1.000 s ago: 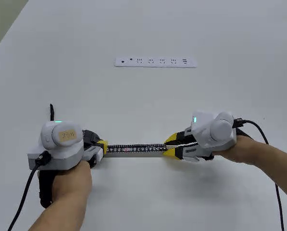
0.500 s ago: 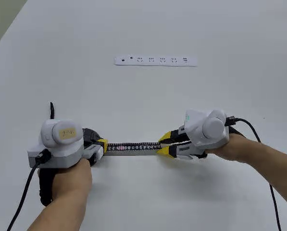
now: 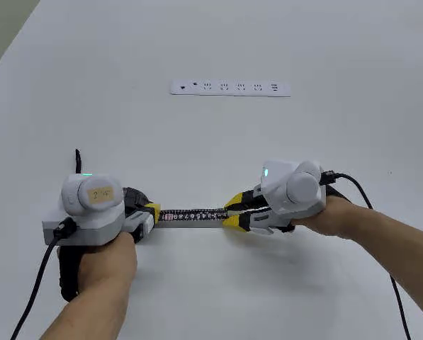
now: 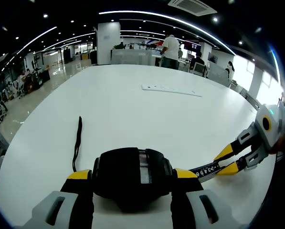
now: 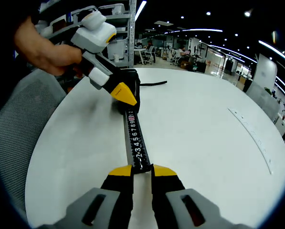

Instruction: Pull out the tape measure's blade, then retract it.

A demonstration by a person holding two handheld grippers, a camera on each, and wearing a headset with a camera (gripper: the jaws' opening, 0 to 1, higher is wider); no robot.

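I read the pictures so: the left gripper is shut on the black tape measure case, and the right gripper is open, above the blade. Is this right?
Not quite. The right gripper is not open above the blade: it is shut on the blade's end, as the right gripper view shows. The left gripper is indeed shut on the black case.

The left hand (image 3: 105, 258) holds the left gripper (image 3: 149, 216) upright from below, jaws pointing right and clamped on either side of the tape measure's case (image 4: 132, 176). The right hand (image 3: 336, 216) holds the right gripper (image 3: 232, 212) facing it, jaws pointing left and pinched together on the end of the blade (image 5: 135, 138). The left forearm (image 3: 83, 319) and right forearm (image 3: 402, 248) reach in from the near side.
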